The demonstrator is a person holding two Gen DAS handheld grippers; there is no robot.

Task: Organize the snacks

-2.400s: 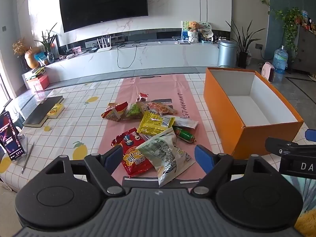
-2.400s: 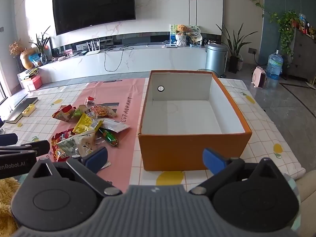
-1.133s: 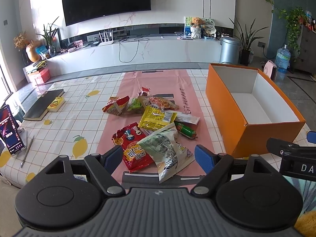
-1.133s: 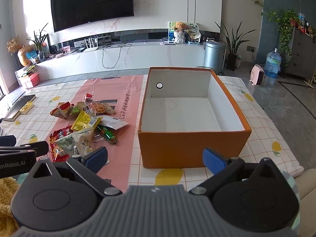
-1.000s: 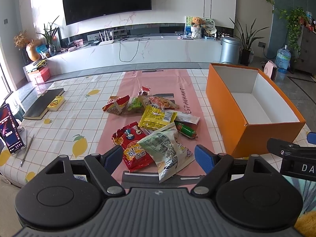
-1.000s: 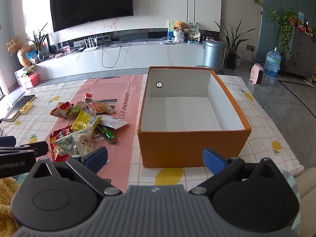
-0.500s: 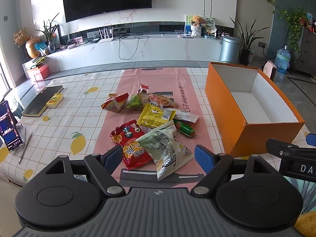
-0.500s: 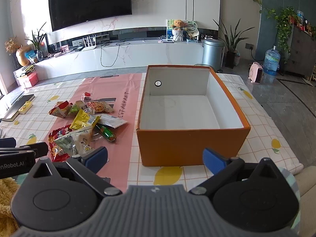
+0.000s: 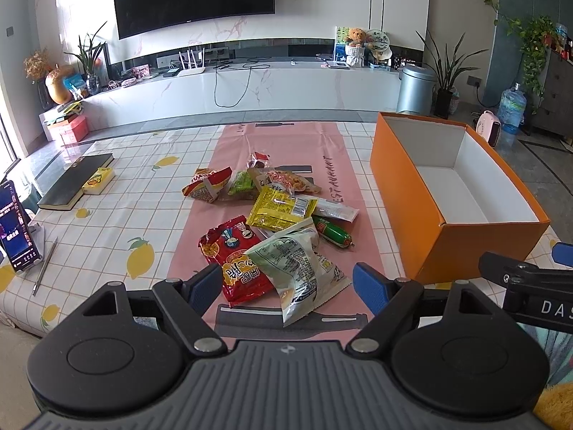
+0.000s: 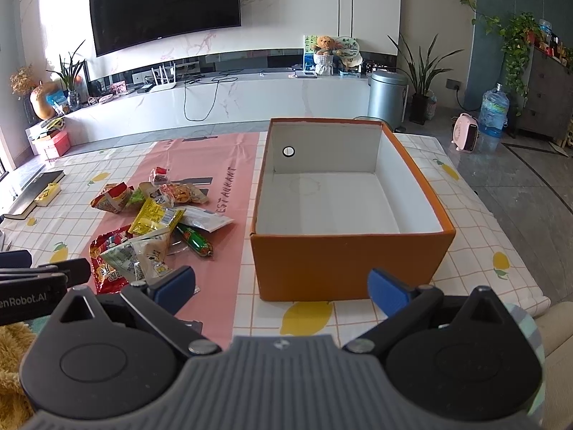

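Several snack packets (image 9: 272, 225) piled centre frame on pink runner (image 9: 286, 150); light, crinkly, slippery film, so pinch a sealed edge. Orange box (image 9: 404, 193) right, nothing in it. Left gripper (image 9: 286, 283) and right gripper (image 10: 281, 286) both spread wide, holding nothing.

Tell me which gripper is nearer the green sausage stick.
Left. The left gripper faces the snack pile, the green sausage stick just ahead and right. The right gripper fronts the orange cardboard box, sausage off left.
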